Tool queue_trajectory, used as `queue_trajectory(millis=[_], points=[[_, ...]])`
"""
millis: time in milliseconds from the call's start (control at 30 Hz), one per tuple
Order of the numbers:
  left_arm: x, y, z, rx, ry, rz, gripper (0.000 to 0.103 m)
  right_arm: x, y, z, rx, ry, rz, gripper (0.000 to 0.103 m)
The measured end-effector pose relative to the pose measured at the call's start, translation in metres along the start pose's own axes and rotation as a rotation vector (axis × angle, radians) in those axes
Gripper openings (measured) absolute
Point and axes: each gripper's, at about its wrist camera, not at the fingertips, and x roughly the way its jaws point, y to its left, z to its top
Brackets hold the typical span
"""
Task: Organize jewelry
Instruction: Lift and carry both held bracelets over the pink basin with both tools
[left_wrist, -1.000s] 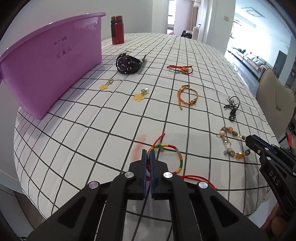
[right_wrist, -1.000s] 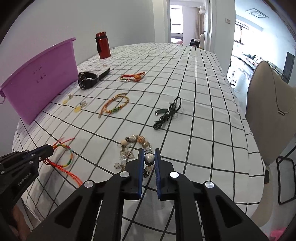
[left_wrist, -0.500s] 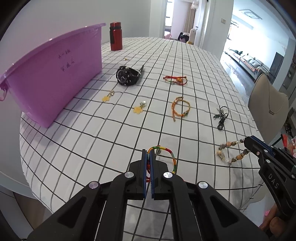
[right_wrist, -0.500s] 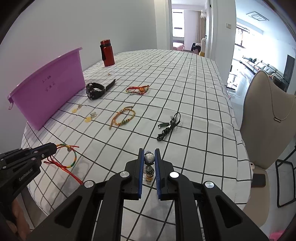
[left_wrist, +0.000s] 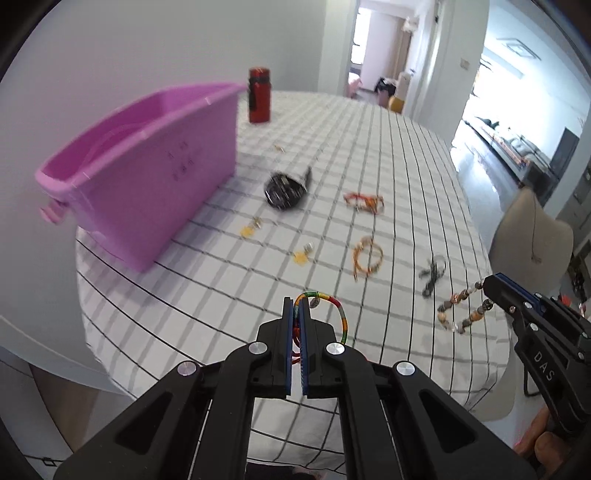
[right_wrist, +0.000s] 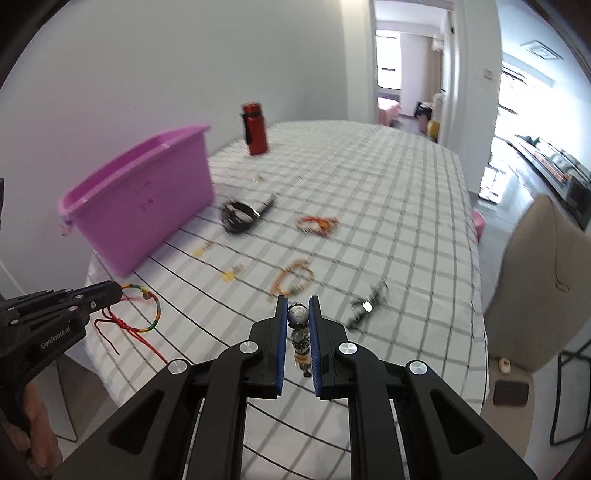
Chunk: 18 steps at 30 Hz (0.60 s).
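Rainbow cord bracelet (left_wrist: 334, 314) pinched in clenched left gripper (left_wrist: 296, 306), lower centre of left view, hanging clear of checked tablecloth (left_wrist: 369, 147). Beaded bracelet (right_wrist: 299, 332) clamped between right gripper (right_wrist: 298, 306) pads, lower centre of right view, dangling. Purple tub (left_wrist: 147, 177) upper left. Black watch (left_wrist: 286, 188), orange braided bracelets (left_wrist: 365, 258) lie mid-frame. Red bottle (left_wrist: 259, 94) beyond tub.

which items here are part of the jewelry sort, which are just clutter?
Job items: rainbow cord bracelet in left gripper; beaded bracelet in right gripper; black watch; red braided bracelet; orange braided bracelet; two yellow charms; black cord; purple bin.

Clutter: red bottle; beige chair.
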Motion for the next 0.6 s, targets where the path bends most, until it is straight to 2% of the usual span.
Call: queue_trajectory(millis=[267, 500, 600], points=[[-0.046, 0.045, 0.049, -0.048, -0.107, 0.053, 0.004, -0.016, 0.047, 0.062, -0.069, -0.067, 0.103, 0.011], [-0.057, 0.109, 0.099, -0.074, -0.182, 0.085, 0.004, -0.005, 0.117, 0.127, -0.109, -0.138, 0.193, 0.011], [-0.055, 0.135, 0.121, -0.063, -0.188, 0.089, 0.004, 0.006, 0.150, 0.155, -0.105, -0.153, 0.228, 0.011]])
